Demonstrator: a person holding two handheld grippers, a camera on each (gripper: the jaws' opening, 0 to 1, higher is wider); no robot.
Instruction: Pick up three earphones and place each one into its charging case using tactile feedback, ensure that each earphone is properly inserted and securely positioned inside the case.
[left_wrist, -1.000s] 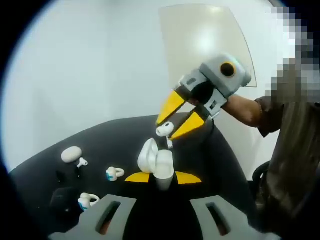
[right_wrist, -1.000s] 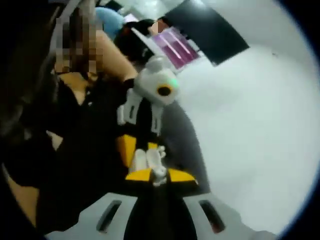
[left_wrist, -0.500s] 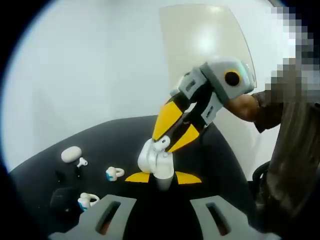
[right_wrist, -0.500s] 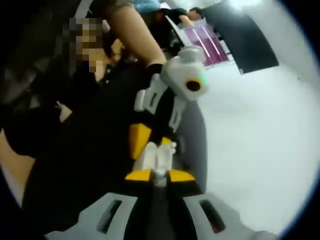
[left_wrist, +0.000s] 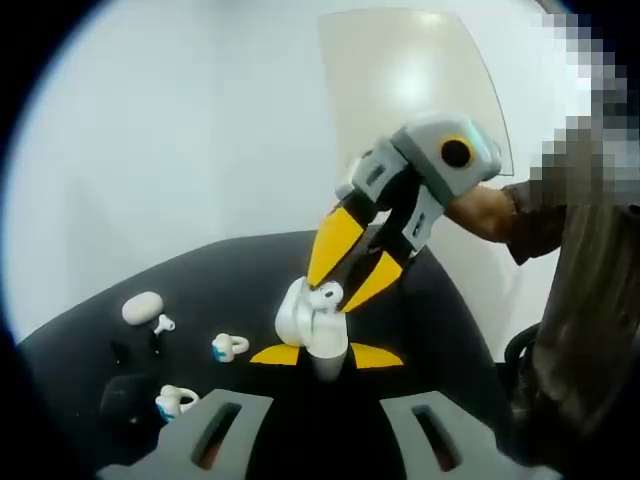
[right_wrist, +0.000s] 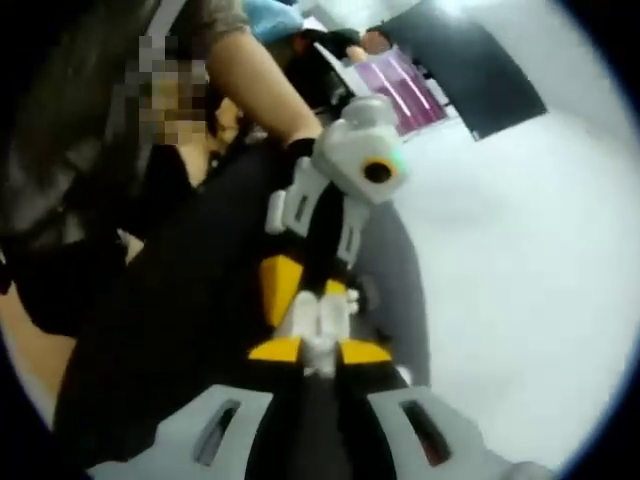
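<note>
My left gripper (left_wrist: 325, 355) is shut on an open white charging case (left_wrist: 308, 318), holding it upright above the black table (left_wrist: 200, 275). The right gripper (left_wrist: 331, 293) comes in from the upper right, its yellow fingers (left_wrist: 334, 244) shut on a white earbud (left_wrist: 325, 296) at the mouth of the case. In the right gripper view, my right gripper (right_wrist: 320, 351) pinches the earbud (right_wrist: 320, 352) against the white case (right_wrist: 316, 314), and the left gripper (right_wrist: 303, 300) holds the case from the far side.
On the table at left lie a closed white case (left_wrist: 143, 307), a small white earbud (left_wrist: 165, 323), two white-and-blue ear-clip earphones (left_wrist: 230, 347) (left_wrist: 177, 401) and a dark case (left_wrist: 124, 399). A person (left_wrist: 590, 280) stands at the right.
The right gripper has brought the earbud down from just above the case to the case's mouth. The left gripper and the case have stayed still.
</note>
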